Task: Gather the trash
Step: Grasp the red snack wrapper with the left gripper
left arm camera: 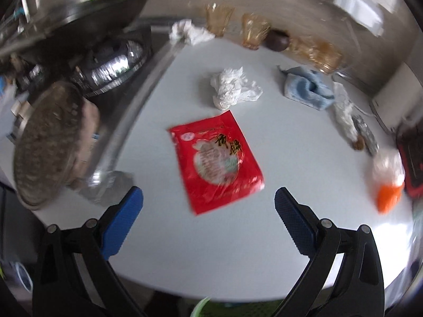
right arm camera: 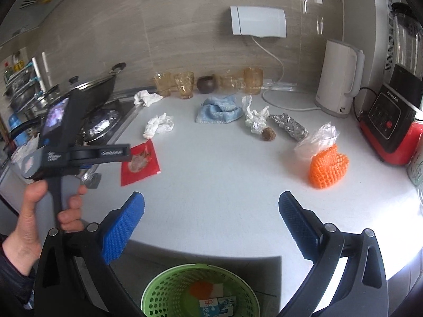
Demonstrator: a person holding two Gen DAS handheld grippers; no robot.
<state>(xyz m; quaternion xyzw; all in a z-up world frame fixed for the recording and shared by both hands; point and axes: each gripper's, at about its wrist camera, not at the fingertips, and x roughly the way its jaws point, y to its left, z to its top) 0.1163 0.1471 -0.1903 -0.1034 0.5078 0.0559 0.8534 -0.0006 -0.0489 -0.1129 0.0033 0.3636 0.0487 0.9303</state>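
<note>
My left gripper (left arm camera: 208,198) hangs over the white counter (left arm camera: 277,158) with its blue pads spread wide and nothing between them; the red packet (left arm camera: 215,159) lies flat just ahead of the tips. Its camera is blurred, but it shows a crumpled white tissue (left arm camera: 232,88) beyond the packet, a second tissue (left arm camera: 189,33) near the stove edge, a blue cloth (left arm camera: 308,89) to the right, and a round lid (left arm camera: 50,142) at the left that my other camera does not show this way. My right gripper (right arm camera: 211,207) is also wide and empty, above the counter's front edge. Only its view takes in the green basket (right arm camera: 158,290) below the counter, with a milk carton (right arm camera: 215,307) and something orange inside, and my left hand (right arm camera: 31,224) gripping the other tool's handle. It also shows clearly the orange net (right arm camera: 329,167) with clear plastic, the foil roll (right arm camera: 288,128), a brown nut (right arm camera: 268,133), the kettle (right arm camera: 338,79) and the red blender base (right arm camera: 391,129).
</note>
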